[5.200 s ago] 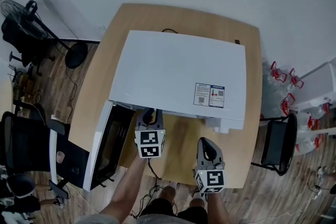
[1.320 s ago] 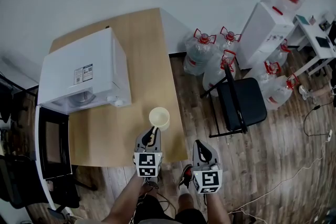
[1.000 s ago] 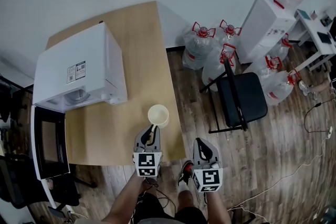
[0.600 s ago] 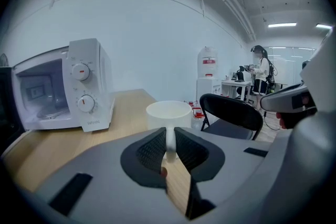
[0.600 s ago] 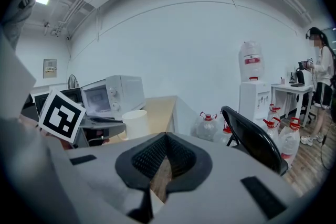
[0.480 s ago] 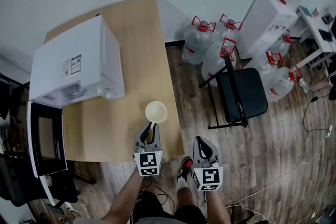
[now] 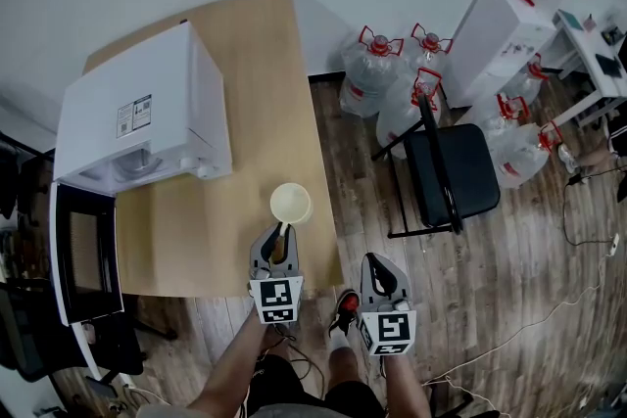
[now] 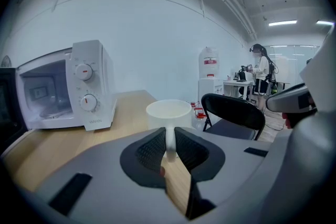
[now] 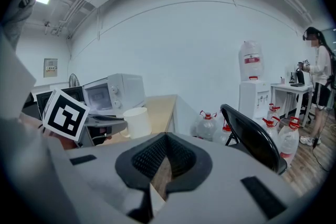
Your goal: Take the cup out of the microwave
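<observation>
The cup is out of the microwave and sits over the bench close to its right edge, not far from the front right corner. It is upright with its mouth upward. No view shows clearly whether its base rests on the wood or hangs just above it.

The left hand-held gripper lies directly on the near side of the cup, pointing toward it from the front edge of the bench. In the left gripper view its jaws are drawn in tight on the cup's handle, the thin white strip pinched between the two ribbed pads, with the body of the cup just beyond the fingertips.

The right hand-held gripper is off the bench, past its right edge and over the wooden floor, well apart from the cup. In its own view the jaws meet with nothing between them, and the cup shows to the left.

The microwave stands toward the bench's back left part, its door swung open past the left edge. A black chair and several water bottles stand on the floor to the right of the bench.
</observation>
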